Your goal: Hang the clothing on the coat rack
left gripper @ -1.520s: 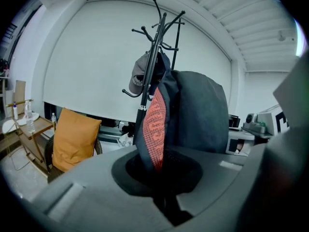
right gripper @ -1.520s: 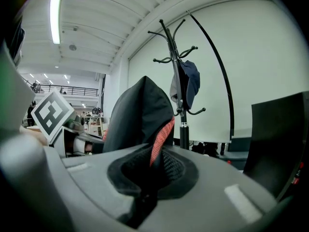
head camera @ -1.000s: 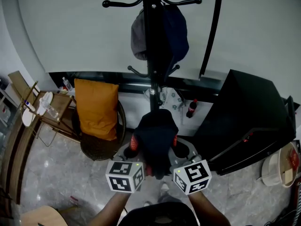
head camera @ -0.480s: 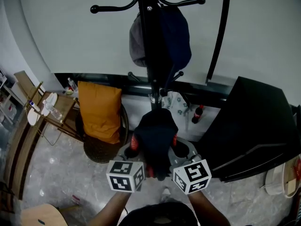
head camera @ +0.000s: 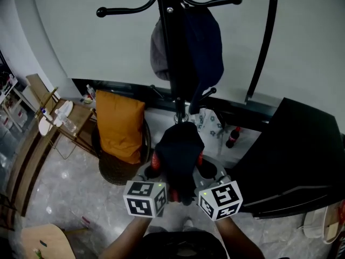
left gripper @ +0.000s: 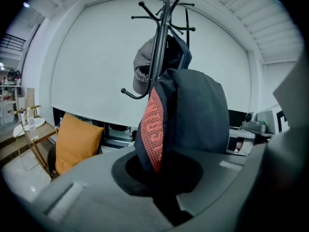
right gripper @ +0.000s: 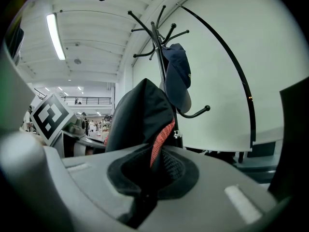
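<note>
Head view | left gripper (head camera: 155, 165) and right gripper (head camera: 200, 163) both clenched on dark garment (head camera: 178, 150), side by side | coat rack (head camera: 171, 53) straight ahead, hooks above garment | both grippers equally near

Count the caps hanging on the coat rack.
2: a grey cap left of the coat rack pole, a navy cap right of it. The left tool and right tool hold another dark garment; more may be hidden.
</note>
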`<state>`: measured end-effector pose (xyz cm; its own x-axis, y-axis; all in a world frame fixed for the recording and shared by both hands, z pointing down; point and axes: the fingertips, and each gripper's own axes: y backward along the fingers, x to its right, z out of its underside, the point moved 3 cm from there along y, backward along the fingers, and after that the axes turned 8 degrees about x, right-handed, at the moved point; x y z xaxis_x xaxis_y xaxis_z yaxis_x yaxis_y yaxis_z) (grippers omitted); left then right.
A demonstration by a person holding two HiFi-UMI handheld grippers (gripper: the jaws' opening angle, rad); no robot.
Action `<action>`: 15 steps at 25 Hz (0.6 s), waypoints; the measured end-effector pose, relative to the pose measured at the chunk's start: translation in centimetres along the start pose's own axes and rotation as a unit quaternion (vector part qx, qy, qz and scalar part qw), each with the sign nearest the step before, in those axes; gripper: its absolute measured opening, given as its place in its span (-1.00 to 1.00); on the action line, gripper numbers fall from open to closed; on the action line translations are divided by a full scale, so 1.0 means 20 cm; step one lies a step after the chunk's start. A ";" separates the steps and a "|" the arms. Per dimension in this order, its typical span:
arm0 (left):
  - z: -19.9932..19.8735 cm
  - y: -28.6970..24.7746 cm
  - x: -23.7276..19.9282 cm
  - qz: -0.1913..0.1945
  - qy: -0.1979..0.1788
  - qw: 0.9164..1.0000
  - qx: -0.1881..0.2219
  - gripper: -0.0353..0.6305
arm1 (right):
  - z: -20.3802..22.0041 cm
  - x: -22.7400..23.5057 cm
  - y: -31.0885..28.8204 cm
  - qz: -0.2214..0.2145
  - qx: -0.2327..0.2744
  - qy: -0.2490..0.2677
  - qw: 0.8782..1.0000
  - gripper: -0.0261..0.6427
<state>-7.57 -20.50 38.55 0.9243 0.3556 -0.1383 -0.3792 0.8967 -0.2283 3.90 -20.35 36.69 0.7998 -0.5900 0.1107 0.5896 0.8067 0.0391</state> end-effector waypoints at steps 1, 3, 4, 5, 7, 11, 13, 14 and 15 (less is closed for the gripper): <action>0.00 -0.01 0.00 -0.003 0.001 1.000 0.001 -0.82 | 0.00 0.01 -0.01 -0.003 0.000 0.000 1.000 -0.86; 0.00 -0.03 0.00 -0.005 0.001 1.000 0.001 -0.83 | 0.00 0.02 -0.02 -0.006 0.000 -0.002 1.000 -0.86; 0.00 -0.04 0.00 -0.006 0.002 1.000 0.001 -0.83 | 0.00 0.03 -0.03 -0.007 -0.001 -0.002 1.000 -0.86; -0.01 -0.05 0.00 -0.005 0.002 1.000 0.001 -0.83 | 0.00 0.03 -0.03 -0.008 -0.001 -0.001 1.000 -0.85; -0.01 -0.07 -0.01 -0.004 0.003 1.000 0.003 -0.83 | 0.00 0.05 -0.05 -0.009 0.001 0.001 1.000 -0.85; -0.01 -0.10 -0.02 0.005 0.003 1.000 0.002 -0.83 | 0.01 0.07 -0.08 0.001 0.002 0.002 1.000 -0.86; -0.01 -0.11 -0.04 0.011 0.002 1.000 0.001 -0.83 | 0.01 0.07 -0.10 0.007 0.004 -0.001 1.000 -0.86; -0.01 -0.12 -0.05 0.013 0.001 1.000 0.000 -0.83 | 0.02 0.07 -0.11 0.010 0.005 -0.003 1.000 -0.86; -0.01 -0.13 -0.06 0.016 -0.001 1.000 -0.001 -0.82 | 0.02 0.06 -0.12 0.012 0.006 -0.005 1.000 -0.86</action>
<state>-7.80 -23.31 39.07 0.9122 0.3835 -0.1443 -0.4077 0.8846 -0.2262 3.43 -23.07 37.18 0.8130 -0.5694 0.1217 0.5681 0.8215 0.0481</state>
